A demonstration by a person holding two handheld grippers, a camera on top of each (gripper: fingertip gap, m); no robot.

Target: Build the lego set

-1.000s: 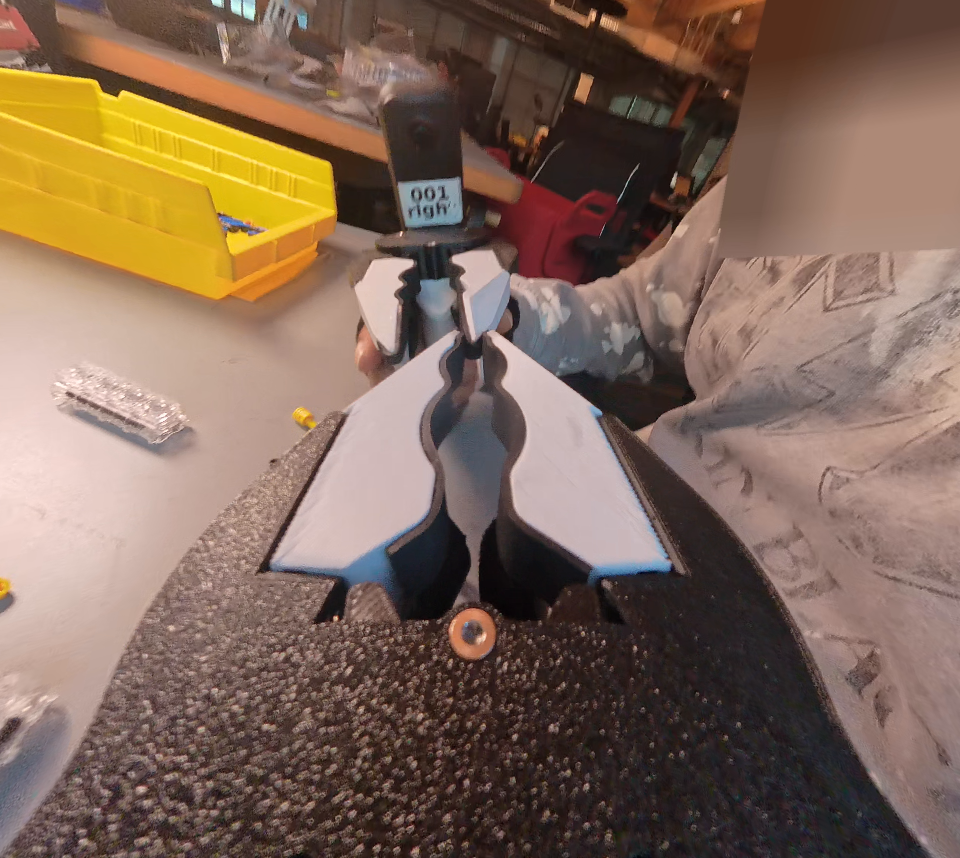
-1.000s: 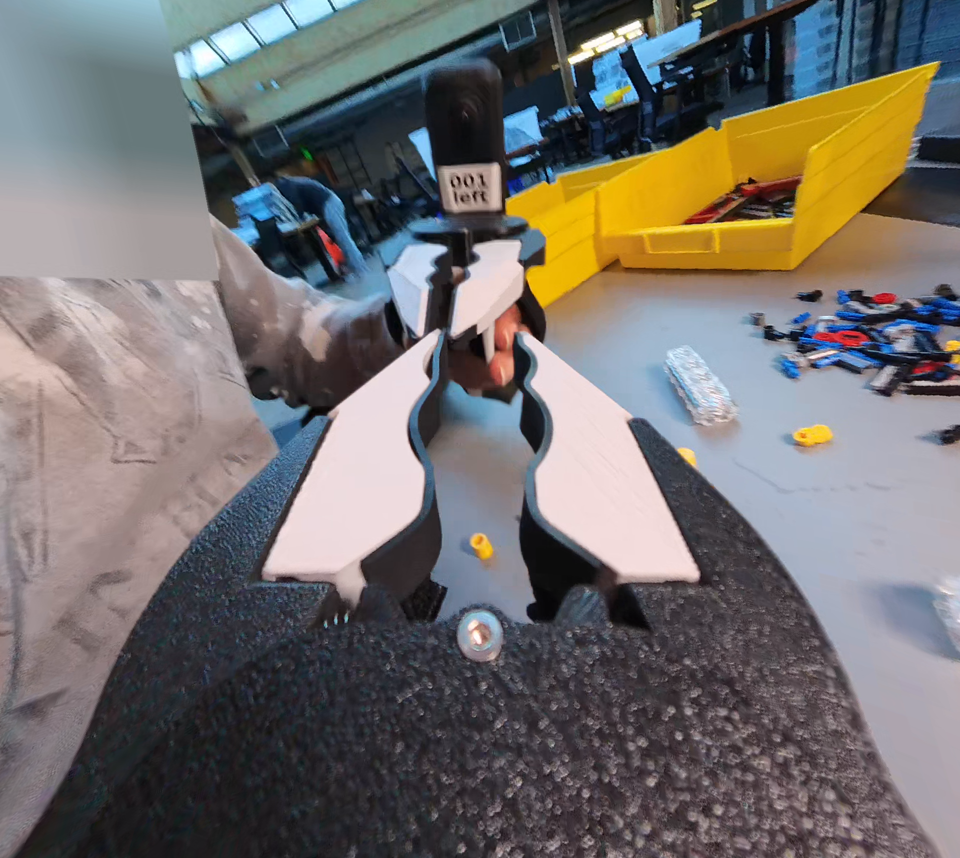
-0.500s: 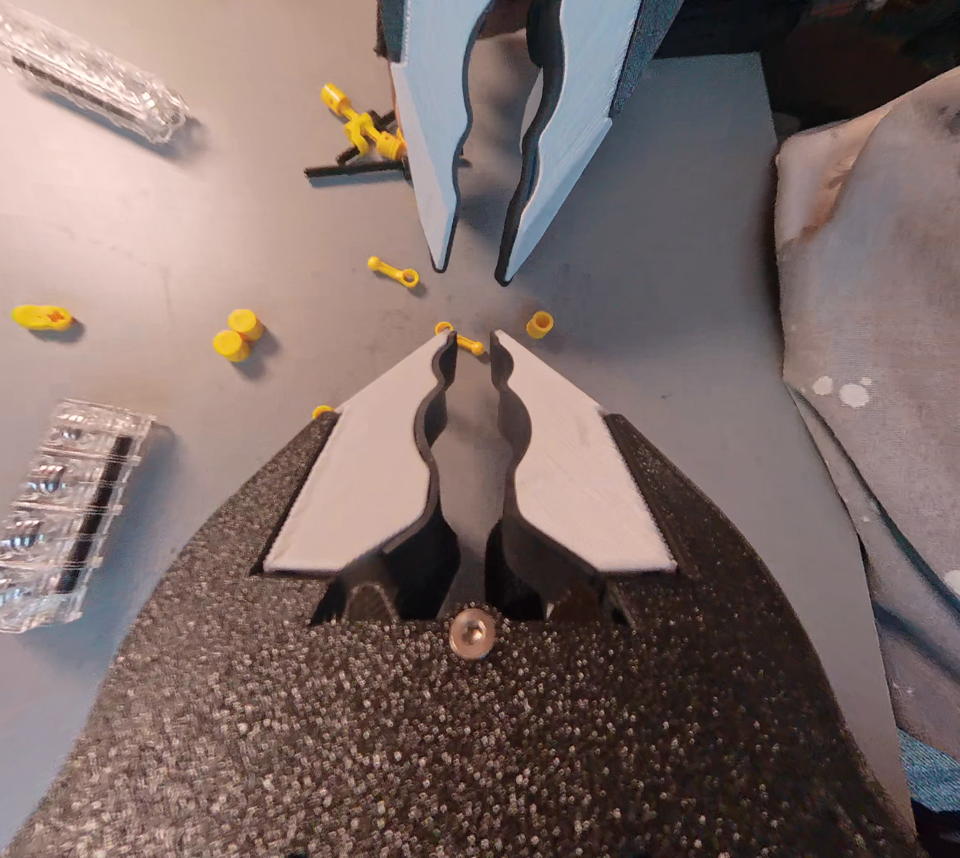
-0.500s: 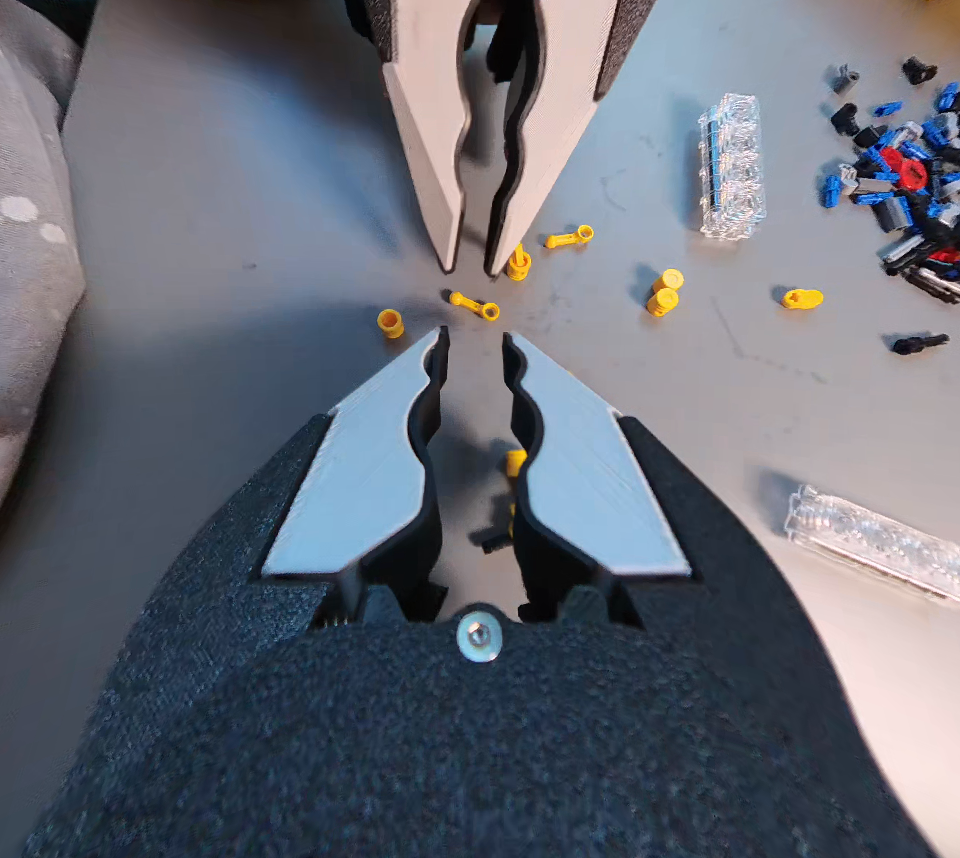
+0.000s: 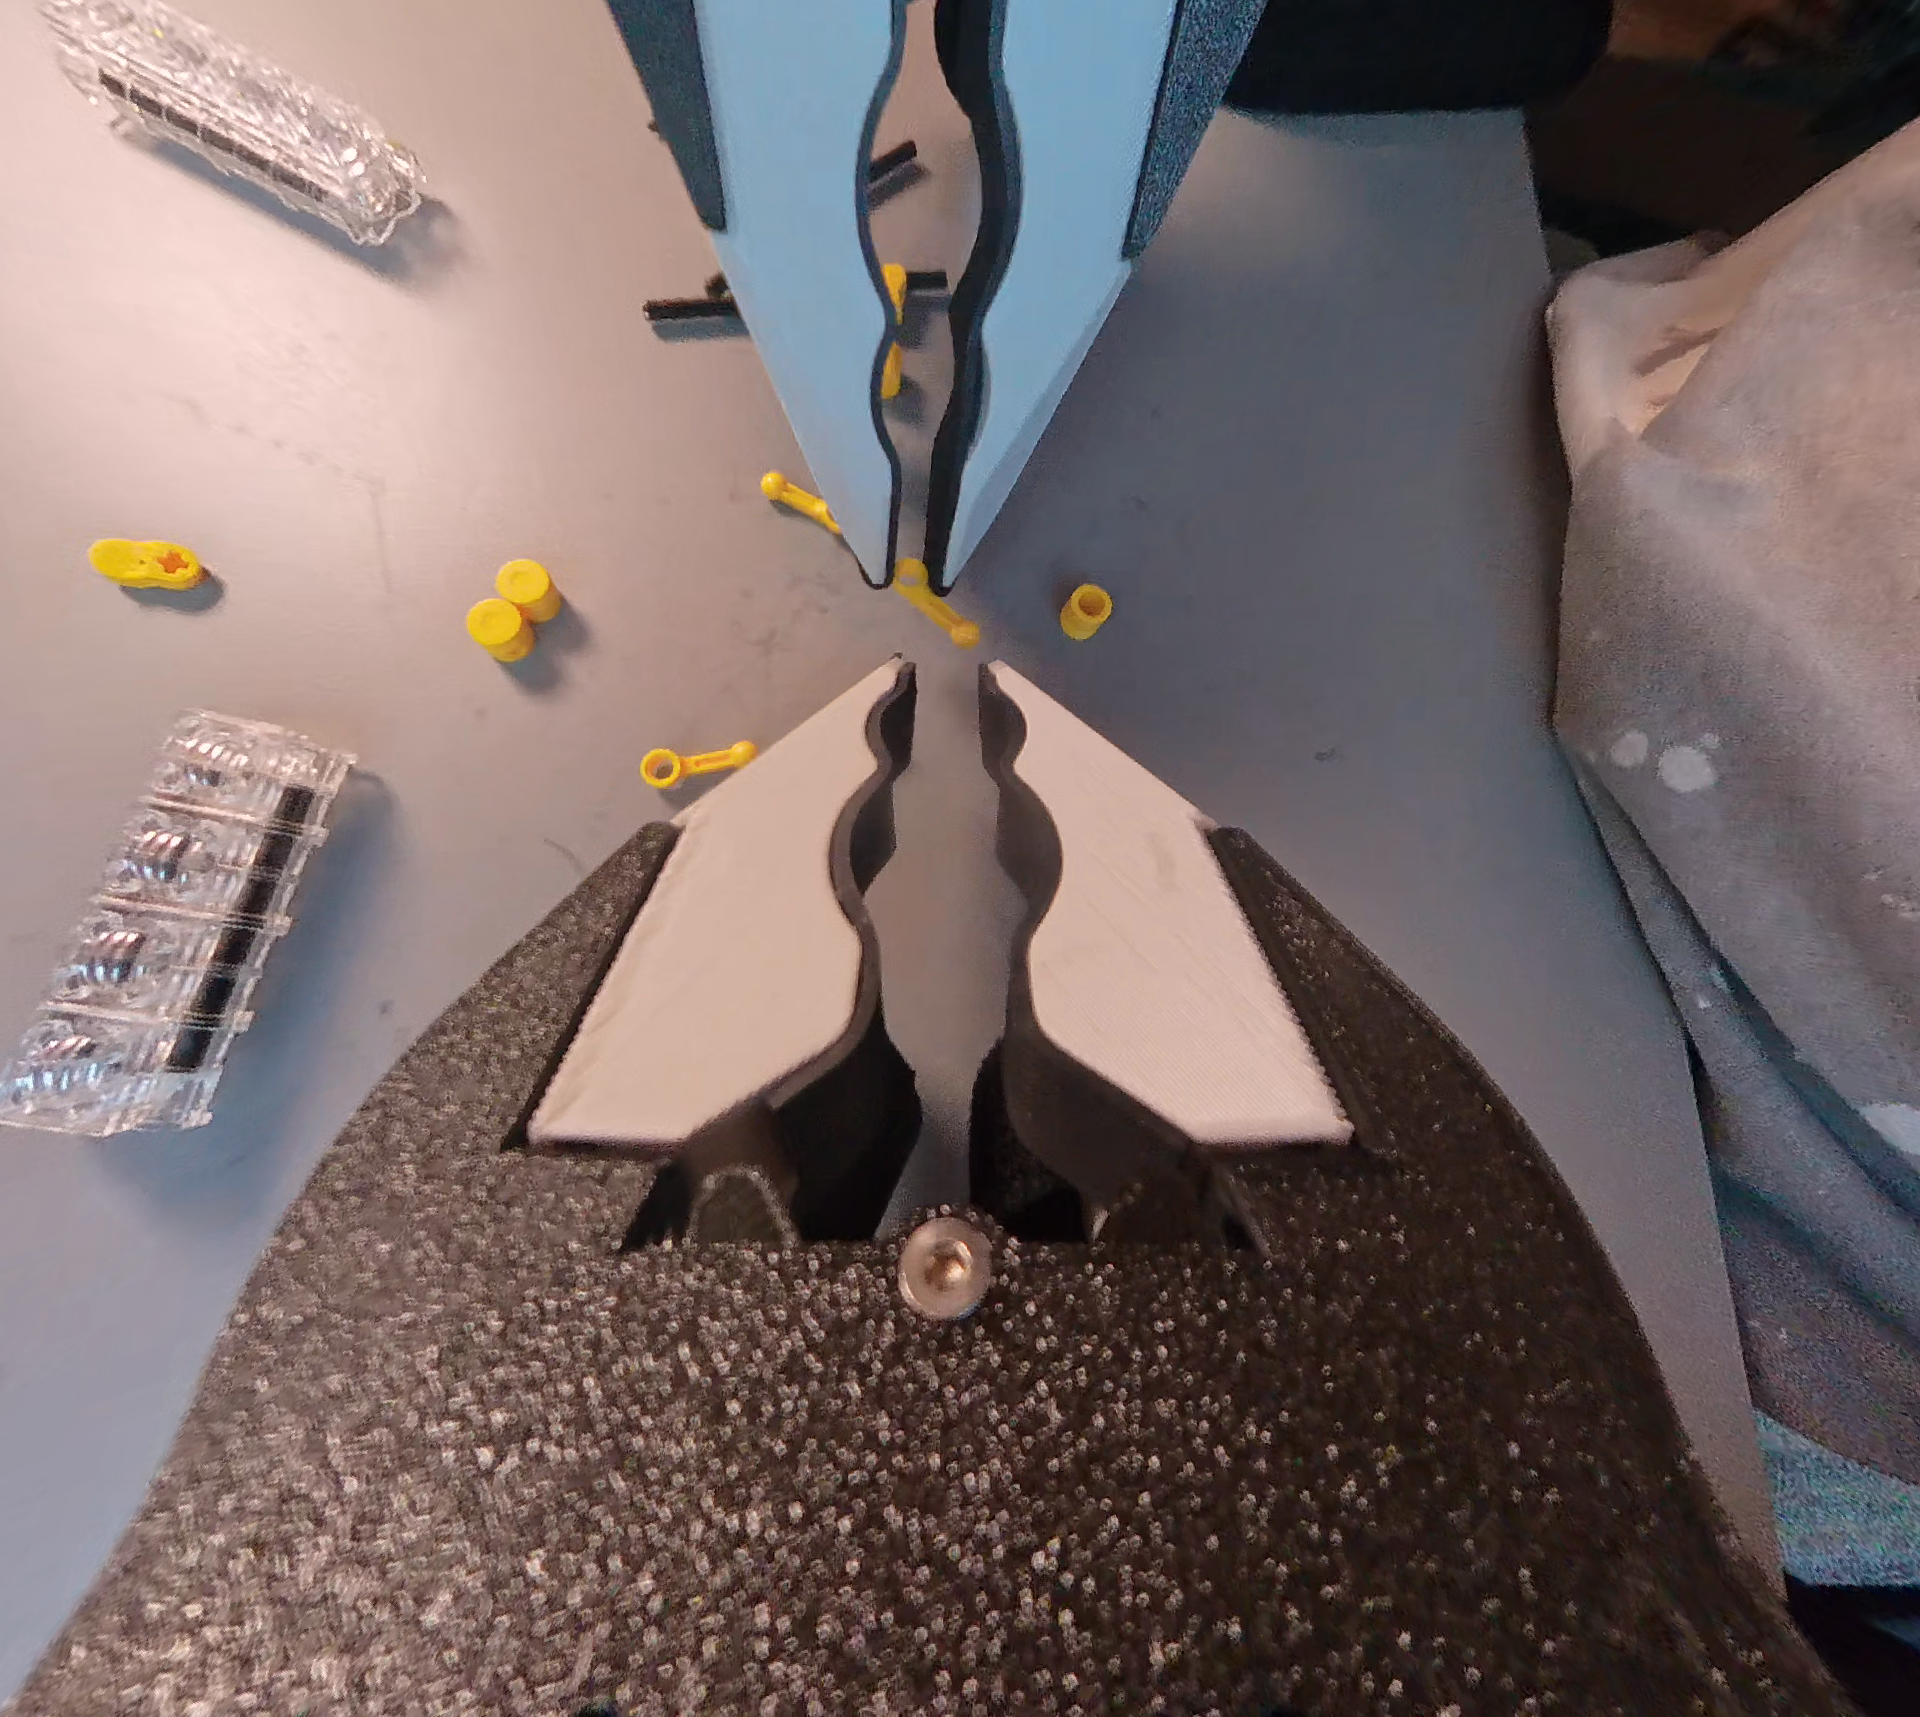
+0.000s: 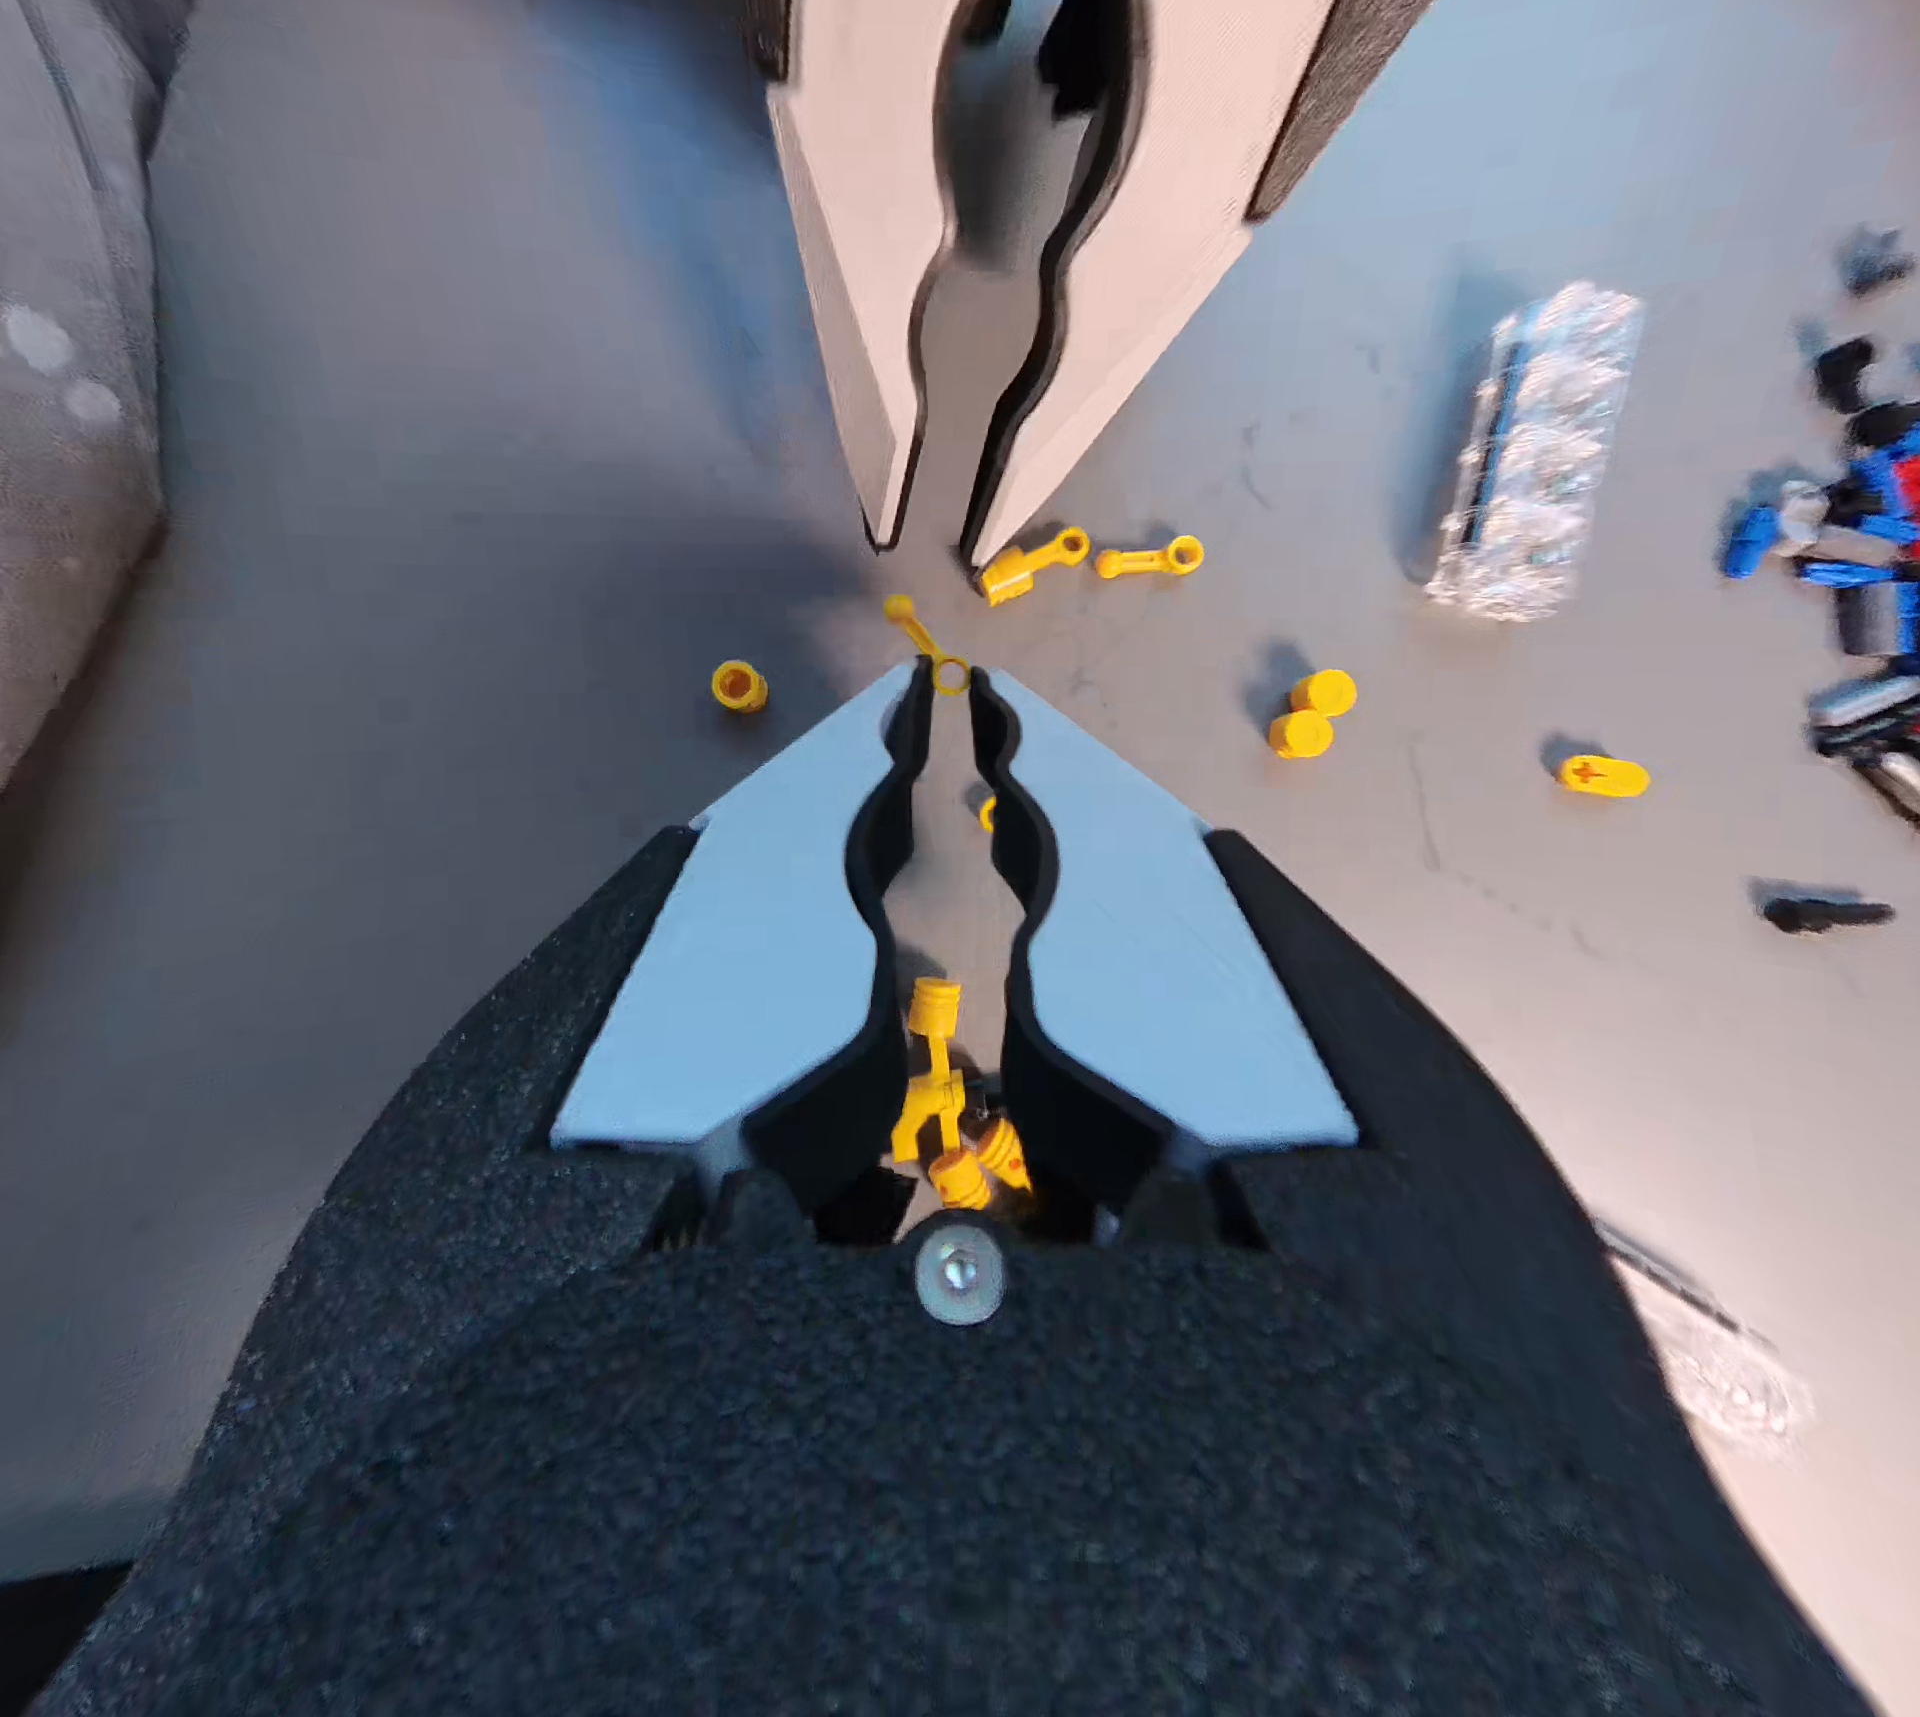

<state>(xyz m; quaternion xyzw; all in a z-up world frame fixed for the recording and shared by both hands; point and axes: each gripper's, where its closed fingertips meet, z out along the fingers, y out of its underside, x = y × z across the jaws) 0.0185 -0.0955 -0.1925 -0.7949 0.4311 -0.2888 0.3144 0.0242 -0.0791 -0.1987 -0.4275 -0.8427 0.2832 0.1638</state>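
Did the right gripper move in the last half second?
Yes. Against the unmoved yellow bush, the right gripper advanced toward the yellow rod; its tips now reach the rod's ring end.

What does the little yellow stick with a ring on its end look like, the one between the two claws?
The yellow stick looks like shiny plastic: a thin rod with an open ring at one end and a small knob at the other. It lies flat on the grey table, slanted. Its ring sits right at the right claw tips; whether they touch it is unclear. The left claw points at its knob end.
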